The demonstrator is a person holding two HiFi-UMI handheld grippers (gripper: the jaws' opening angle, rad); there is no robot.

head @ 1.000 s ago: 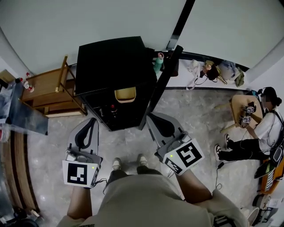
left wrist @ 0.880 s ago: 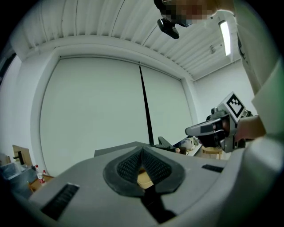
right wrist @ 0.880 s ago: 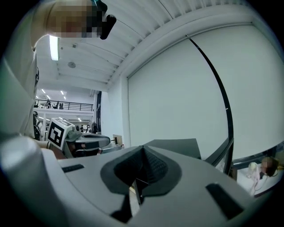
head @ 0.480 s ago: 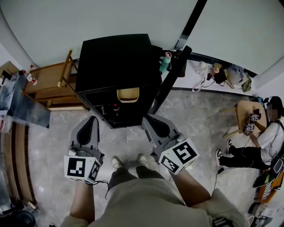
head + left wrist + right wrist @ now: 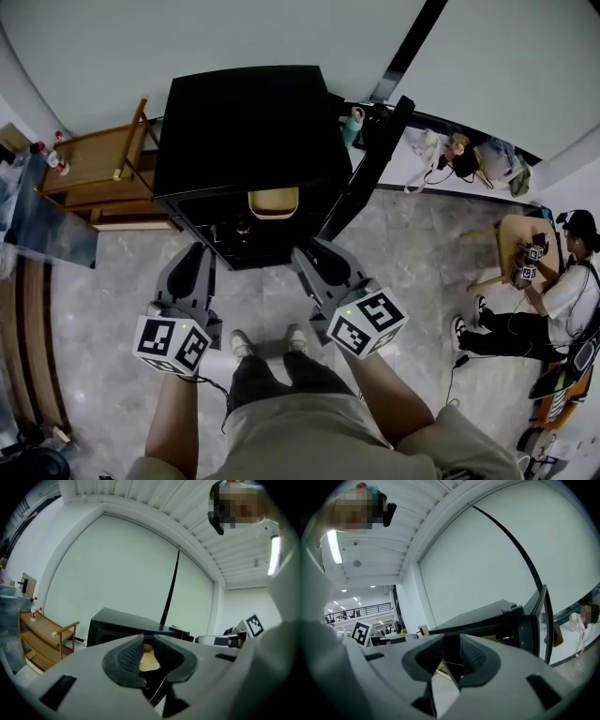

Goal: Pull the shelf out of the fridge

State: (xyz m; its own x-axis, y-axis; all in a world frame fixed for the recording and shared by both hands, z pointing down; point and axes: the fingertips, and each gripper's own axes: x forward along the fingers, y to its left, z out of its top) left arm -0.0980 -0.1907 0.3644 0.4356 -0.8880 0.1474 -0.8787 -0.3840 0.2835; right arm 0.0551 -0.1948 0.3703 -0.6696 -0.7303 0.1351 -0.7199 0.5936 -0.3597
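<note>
Left tongs [image 5: 193, 251], right tongs [image 5: 303, 254], just opening empty, near fridge [image 5: 244, 122] edge.

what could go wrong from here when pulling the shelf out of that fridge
1. A yellow bowl sits inside the open fridge; a quick pull on whatever carries it may slide or tip it out.
2. The open door stands close beside the right gripper, whose jaws have just been opening with nothing between them; it may knock the door on the way in.
</note>
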